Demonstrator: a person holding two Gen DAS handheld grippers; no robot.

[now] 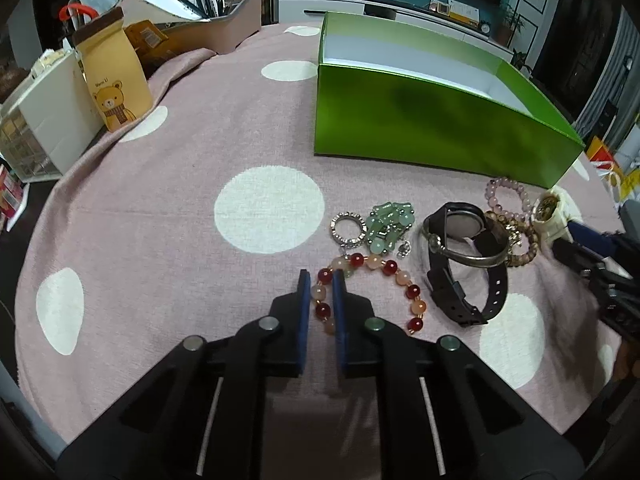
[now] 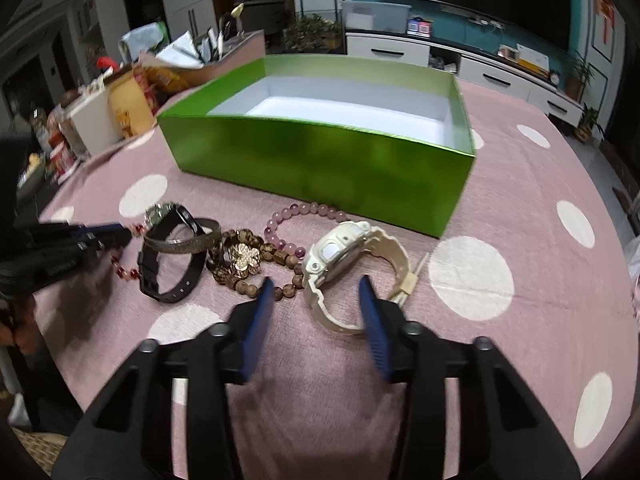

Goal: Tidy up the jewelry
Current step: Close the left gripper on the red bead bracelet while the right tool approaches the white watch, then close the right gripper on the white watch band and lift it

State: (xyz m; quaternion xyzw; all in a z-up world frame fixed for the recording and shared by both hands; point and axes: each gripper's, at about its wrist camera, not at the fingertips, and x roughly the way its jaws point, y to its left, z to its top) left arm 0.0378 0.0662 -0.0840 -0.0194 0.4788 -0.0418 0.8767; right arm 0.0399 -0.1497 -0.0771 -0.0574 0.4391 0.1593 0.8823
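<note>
The only writing in view sits on a tan paper bag printed with a cartoon bear in a scarf; a small line above the bear is too small to read. It stands well left of the green box, a glossy, open-topped rectangular carton with a plain white lining, resting on a pink woven tablecloth patterned with large cream dots.

The jewelry lies in a loose row just in front of the green box. Nearest its left corner are a sparkly silver ring and a cluster of pale green jade-like beads. In front of those curls a red and peach bead bracelet of smooth round stones. The left gripper has its blue pads pressed onto this bracelet's left end, pinching beads between them.

Further right lie a black rubber-strap watch, a thin metal bangle, brown speckled wooden beads with a gold flower charm, and lilac beads.

The right gripper is partly spread, its pads straddling the cream plastic watch without clearly touching it.
</note>
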